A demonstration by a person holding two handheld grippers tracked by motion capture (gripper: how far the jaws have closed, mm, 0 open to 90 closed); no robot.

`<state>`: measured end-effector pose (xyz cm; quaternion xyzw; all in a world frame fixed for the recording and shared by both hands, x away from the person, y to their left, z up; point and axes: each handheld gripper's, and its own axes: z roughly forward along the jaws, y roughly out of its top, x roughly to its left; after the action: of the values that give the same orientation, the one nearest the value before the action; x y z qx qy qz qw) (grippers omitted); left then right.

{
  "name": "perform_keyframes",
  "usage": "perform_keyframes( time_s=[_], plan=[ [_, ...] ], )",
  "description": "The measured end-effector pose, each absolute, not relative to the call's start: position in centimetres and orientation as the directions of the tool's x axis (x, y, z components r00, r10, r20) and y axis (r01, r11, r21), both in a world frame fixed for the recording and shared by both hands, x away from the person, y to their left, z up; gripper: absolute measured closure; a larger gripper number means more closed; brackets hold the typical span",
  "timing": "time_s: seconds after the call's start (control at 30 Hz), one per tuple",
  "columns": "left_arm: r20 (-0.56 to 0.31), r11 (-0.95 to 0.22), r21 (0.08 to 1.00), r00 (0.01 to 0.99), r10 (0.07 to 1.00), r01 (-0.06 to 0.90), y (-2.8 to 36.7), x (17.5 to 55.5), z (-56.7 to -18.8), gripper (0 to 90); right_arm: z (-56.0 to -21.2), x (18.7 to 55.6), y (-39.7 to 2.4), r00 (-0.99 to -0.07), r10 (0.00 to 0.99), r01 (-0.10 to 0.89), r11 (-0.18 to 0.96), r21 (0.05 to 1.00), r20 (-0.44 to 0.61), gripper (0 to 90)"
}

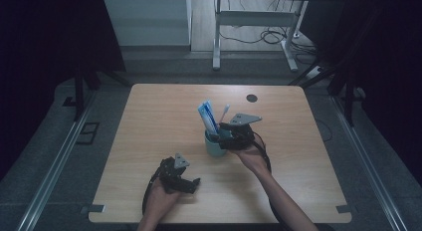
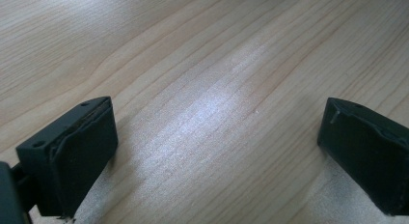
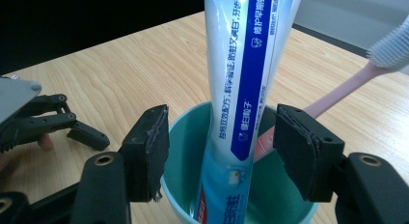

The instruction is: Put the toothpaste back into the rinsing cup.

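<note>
Toothpaste (image 3: 251, 89) stands in the cup (image 1: 214, 144) mid-bench beside a toothbrush (image 3: 337, 96); right tool (image 3: 219, 151), released, straddles the tube and should close squarely; left tool (image 2: 219, 151) rests released near the cup.

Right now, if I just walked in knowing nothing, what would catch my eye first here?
Probably the teal cup near the middle of the wooden table, with a blue-and-white toothpaste tube and a pink toothbrush standing in it. The right gripper is open, its jaws on either side of the tube above the cup. The left gripper sits open over bare wood nearer the person.
</note>
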<state>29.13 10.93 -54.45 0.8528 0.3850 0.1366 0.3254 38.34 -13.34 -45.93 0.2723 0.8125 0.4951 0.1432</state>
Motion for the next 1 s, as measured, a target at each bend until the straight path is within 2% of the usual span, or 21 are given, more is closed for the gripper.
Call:
perform_keyframes(
  time_s=[1.0],
  plan=[
    [-0.017, -0.493, 0.660, 0.666, 0.746, 0.568, 10.9, 29.1, -54.4, 0.5, -46.2, 37.3, -15.0, -0.815, 0.576, 0.310, 0.352, 0.883, 0.056, 37.7]
  ],
)
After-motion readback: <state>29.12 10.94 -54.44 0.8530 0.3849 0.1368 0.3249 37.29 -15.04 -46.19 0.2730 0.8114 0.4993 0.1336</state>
